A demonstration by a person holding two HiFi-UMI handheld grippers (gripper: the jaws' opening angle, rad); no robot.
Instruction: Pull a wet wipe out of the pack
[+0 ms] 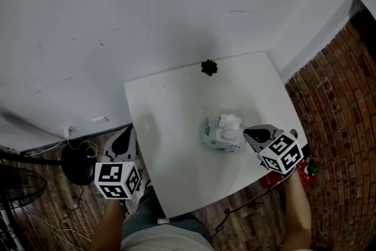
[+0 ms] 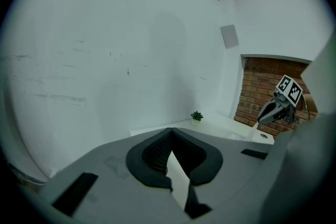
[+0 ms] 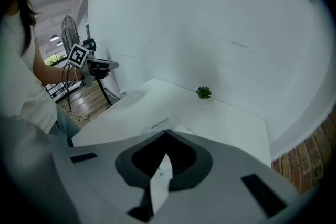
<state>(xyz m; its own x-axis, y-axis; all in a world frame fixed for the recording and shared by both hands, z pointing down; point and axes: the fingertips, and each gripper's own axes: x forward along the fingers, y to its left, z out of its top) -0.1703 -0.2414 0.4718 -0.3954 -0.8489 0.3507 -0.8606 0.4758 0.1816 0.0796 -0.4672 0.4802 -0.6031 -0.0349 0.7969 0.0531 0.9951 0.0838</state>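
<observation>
The wet wipe pack [image 1: 220,138], white with green print, lies on the right half of the white table [image 1: 170,126]. A crumpled wipe [image 1: 229,121] sticks up from its top. My right gripper [image 1: 247,132] sits just right of the pack, jaws together, tips close to the pack's edge. I see nothing between them. In the right gripper view the pack [image 3: 155,126] peeks out just beyond the closed tips [image 3: 167,134]. My left gripper [image 1: 124,137] hangs shut off the table's left edge, over the floor, far from the pack, and its own view shows the tips [image 2: 170,131] meeting.
A small potted plant [image 1: 209,67] stands at the table's far edge. A fan [image 1: 17,185], a round black base [image 1: 76,164] and cables lie on the floor at left. Right of the table are brick-patterned flooring [image 1: 335,114] and a red object [image 1: 302,170].
</observation>
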